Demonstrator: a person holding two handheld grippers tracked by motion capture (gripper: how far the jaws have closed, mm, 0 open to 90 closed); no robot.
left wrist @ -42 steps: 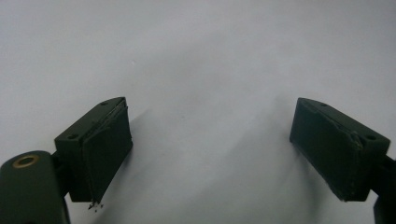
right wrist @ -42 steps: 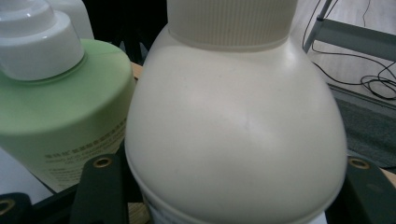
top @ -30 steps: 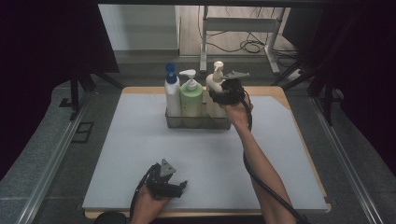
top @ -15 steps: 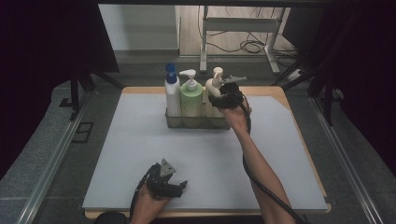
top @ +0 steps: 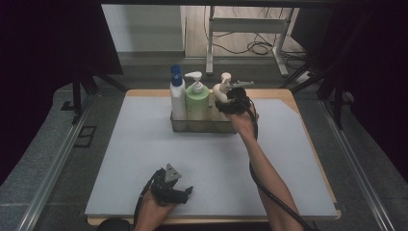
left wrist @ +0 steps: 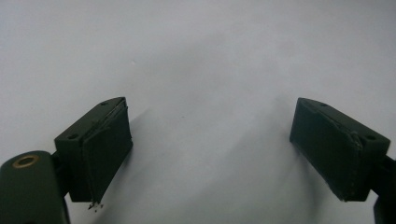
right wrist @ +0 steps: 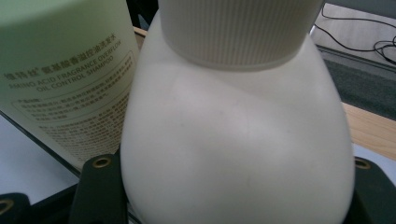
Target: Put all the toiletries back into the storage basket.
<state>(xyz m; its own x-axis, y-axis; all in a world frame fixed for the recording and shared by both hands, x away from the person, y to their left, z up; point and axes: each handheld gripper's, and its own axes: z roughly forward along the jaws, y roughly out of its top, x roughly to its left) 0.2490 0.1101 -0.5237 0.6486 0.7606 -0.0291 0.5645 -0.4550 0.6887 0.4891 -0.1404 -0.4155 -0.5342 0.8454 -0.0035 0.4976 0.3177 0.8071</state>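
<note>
Three pump bottles in a row in tray (top: 202, 126) at surface's (top: 120, 159) far middle: left bottle (top: 177, 98), middle bottle (top: 197, 101), right bottle (top: 222, 91). Right gripper (top: 230, 103) at right bottle; left gripper (top: 185, 190) near front edge, well apart.

A lab: dark-curtained rig table (top: 144, 192), cables (top: 250, 47) on floor.

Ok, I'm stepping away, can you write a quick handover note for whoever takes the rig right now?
Right gripper: jaws on either side of the cream pump bottle, which fills the gap, at the right end of the clear tray.
Left gripper: open, nothing in it, resting low over the grey mat near the front edge.
Things: blue-capped white bottle, green shampoo bottle and the cream bottle stand in a row in the tray.
Done: cream bottle gripped.
Left: it still sits with the others; whatever follows the grip is open.
</note>
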